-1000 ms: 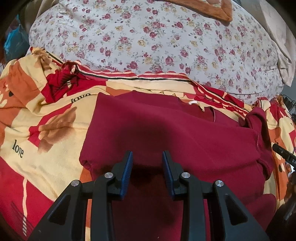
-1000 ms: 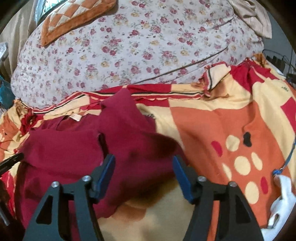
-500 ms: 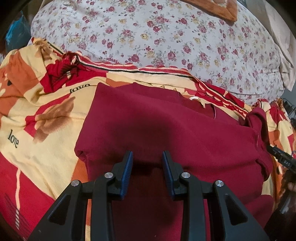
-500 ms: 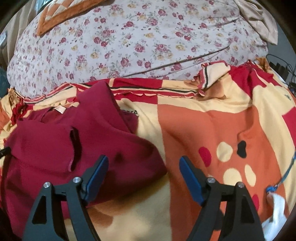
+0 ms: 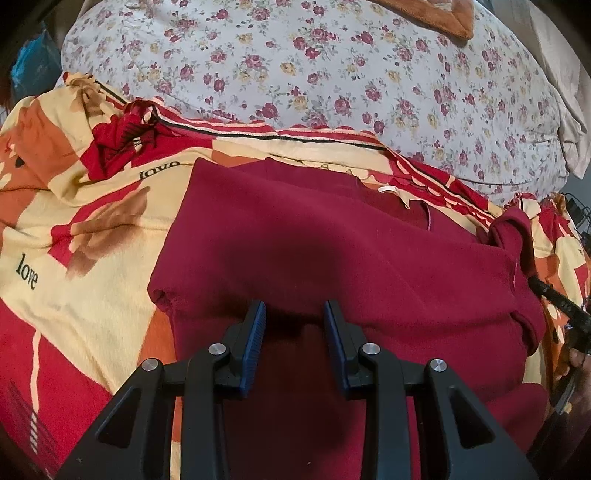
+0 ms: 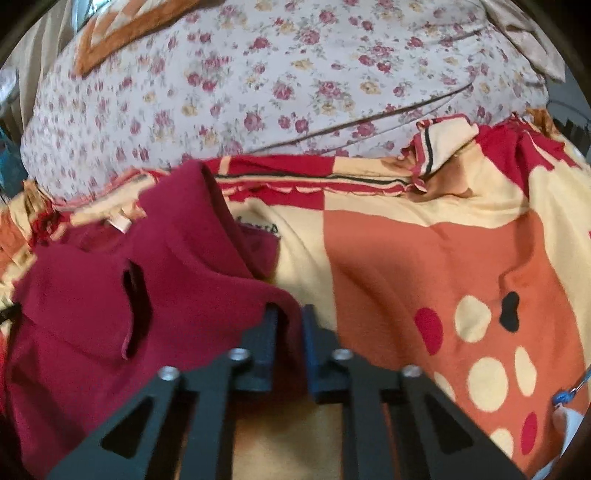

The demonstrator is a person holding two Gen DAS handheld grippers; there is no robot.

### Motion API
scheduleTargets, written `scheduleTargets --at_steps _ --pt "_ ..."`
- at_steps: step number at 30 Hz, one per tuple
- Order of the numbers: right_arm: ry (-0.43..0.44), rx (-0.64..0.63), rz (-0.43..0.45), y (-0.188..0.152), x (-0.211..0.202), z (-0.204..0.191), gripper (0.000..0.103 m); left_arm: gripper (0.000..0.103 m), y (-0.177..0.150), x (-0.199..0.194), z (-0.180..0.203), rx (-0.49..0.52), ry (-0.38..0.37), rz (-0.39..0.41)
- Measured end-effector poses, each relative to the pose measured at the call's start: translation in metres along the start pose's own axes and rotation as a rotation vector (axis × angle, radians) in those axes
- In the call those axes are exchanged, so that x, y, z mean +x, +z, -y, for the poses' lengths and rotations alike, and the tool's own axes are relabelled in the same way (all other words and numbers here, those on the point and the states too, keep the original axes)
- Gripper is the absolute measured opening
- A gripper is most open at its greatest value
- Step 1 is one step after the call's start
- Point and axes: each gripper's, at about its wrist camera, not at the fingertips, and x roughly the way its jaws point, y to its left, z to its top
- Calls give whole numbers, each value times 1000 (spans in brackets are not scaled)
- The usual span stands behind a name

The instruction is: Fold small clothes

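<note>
A dark red garment (image 5: 332, 251) lies on a patterned red, yellow and orange blanket (image 5: 92, 258), its left part folded over the body. My left gripper (image 5: 293, 314) is open, hovering over the folded edge and holding nothing. In the right wrist view the garment (image 6: 147, 295) lies at the left, with a sleeve opening showing. My right gripper (image 6: 290, 317) is shut on the garment's right edge. Part of the right gripper shows at the right edge of the left wrist view (image 5: 561, 306).
A large floral quilt (image 5: 332, 74) bulges behind the blanket, also seen in the right wrist view (image 6: 277, 85). An orange cushion (image 6: 122, 33) lies on it. A white object with a blue cord (image 6: 565, 402) sits at the lower right.
My right gripper has closed from wide open onto the garment's right edge. My left gripper has stayed open, and the garment has shifted slightly in its view.
</note>
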Motion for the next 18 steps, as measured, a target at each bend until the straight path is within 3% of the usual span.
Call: scheduleTargets --at_steps 10,14,18 --pt "13 99 183 10 -77 17 4 11 -3 -5 -2 -5 -2 1" --pt "2 145 78 -3 -78 24 4 11 -5 -11 -5 -8 -3 13" --pt "-144 128 -26 -24 -63 30 9 12 -5 -11 -8 -19 -1 11"
